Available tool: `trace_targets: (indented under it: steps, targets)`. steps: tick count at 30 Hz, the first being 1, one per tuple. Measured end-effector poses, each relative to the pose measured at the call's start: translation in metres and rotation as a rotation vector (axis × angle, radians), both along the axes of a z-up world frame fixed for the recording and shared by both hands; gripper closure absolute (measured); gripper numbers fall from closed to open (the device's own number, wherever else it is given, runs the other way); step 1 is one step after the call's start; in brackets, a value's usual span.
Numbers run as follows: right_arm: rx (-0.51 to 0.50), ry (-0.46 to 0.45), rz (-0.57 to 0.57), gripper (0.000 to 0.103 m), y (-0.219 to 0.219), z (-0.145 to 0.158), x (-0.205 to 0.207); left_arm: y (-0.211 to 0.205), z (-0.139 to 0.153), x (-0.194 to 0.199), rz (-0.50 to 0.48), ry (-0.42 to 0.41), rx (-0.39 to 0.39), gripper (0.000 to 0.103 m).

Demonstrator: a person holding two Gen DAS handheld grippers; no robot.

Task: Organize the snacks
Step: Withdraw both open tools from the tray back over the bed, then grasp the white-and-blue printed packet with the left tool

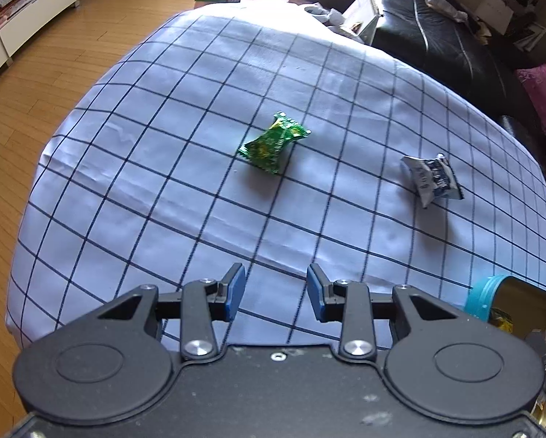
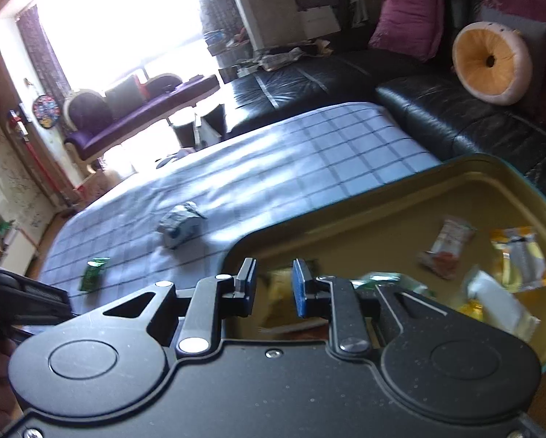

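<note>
Snacks lie in two places: two loose ones on the table and several inside an open tin. The green snack packet (image 1: 273,143) sits near the middle of the checked cloth (image 1: 145,168) that covers the table, crumpled and lying flat, and the white and dark snack packet (image 1: 432,179) lies well apart from it to the right, nearer the table's right edge. The left gripper (image 1: 275,292) hangs above the near part of the cloth, its jaws a little apart with only bare cloth between the blue pads (image 1: 236,292), so it grips nothing. At the near right corner of that view a gold tin (image 1: 521,303) with a blue rim shows in part. In the right wrist view the same tin (image 2: 382,197) is open, gold inside, and holds an orange and white packet (image 2: 446,244), a yellow and silver packet (image 2: 521,259), a pale packet (image 2: 499,303) and others partly hidden behind the gripper. The right gripper (image 2: 273,284) is over the tin's near left part, its jaws slightly apart and empty. A black leather sofa (image 2: 455,109) stands beyond the table.
</note>
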State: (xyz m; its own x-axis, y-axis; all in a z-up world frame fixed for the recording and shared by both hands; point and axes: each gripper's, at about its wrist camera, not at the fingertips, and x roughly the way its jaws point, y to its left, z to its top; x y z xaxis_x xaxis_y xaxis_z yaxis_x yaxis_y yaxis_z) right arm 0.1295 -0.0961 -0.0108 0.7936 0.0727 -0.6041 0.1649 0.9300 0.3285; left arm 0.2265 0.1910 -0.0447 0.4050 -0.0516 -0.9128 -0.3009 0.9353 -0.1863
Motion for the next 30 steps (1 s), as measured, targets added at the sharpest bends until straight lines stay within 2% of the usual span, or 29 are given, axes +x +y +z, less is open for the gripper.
trace_targets:
  steps: [3,7,13,16,20,24,30]
  targets:
    - [0.028,-0.008,0.073,0.072,0.013,0.011,0.021,0.005,-0.005,0.004,0.016,0.027,-0.008,0.067]
    - [-0.005,0.018,0.132,0.072,0.034,0.018,0.068,0.011,-0.010,0.006,0.029,0.052,-0.024,0.067]
    - [0.021,0.107,0.109,0.073,0.050,0.004,0.140,0.018,-0.012,0.006,0.039,0.057,-0.051,0.067]
    - [0.022,0.123,0.058,0.073,0.049,-0.009,0.161,0.018,-0.008,0.005,0.040,0.037,-0.013,0.067]
    - [0.027,0.157,0.015,0.073,0.046,-0.026,0.176,0.020,0.002,0.002,0.037,-0.006,0.046,0.066]
    - [0.056,0.183,0.002,0.073,0.047,-0.037,0.173,0.028,0.001,0.004,0.035,0.006,0.078,0.066]
    - [0.027,0.200,0.120,0.074,0.071,-0.034,0.143,0.053,0.003,0.003,0.097,-0.003,0.068,0.066]
